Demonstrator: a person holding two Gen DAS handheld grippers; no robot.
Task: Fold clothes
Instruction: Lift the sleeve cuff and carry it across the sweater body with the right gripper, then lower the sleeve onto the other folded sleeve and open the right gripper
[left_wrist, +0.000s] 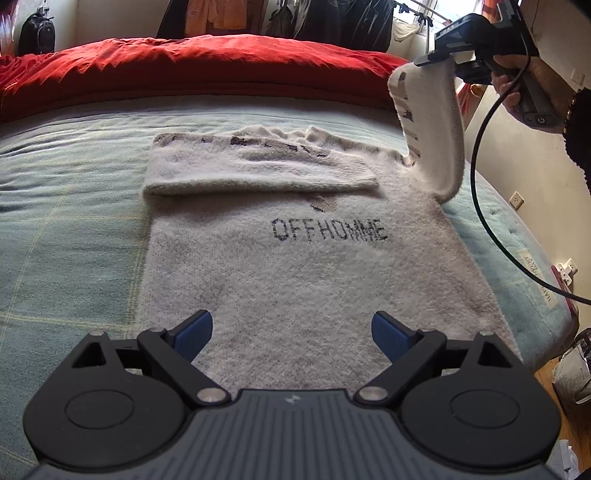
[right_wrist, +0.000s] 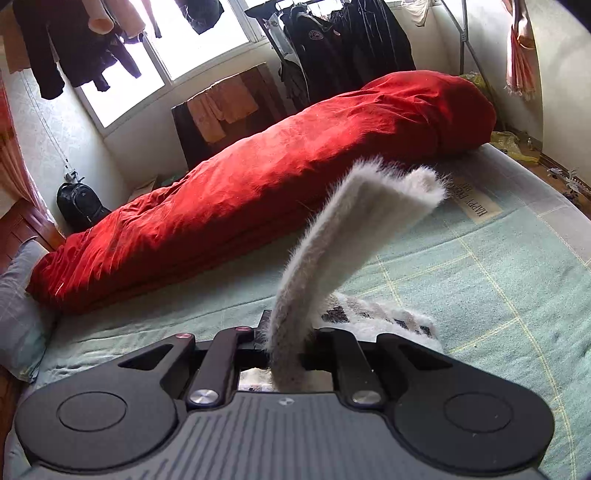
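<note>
A fluffy white sweater with dark letters lies flat on the pale green checked bed cover. One sleeve is folded across its top. The left tool hangs above the sweater's bottom part, its blue fingers spread wide. The right tool pinches the other fuzzy sleeve and holds it up in the air. A big red blanket lies behind.

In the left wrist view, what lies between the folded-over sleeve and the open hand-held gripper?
Only the sweater's flat white body, printed OFFHOMME, lies between the folded sleeve and the left hand-held gripper.
</note>
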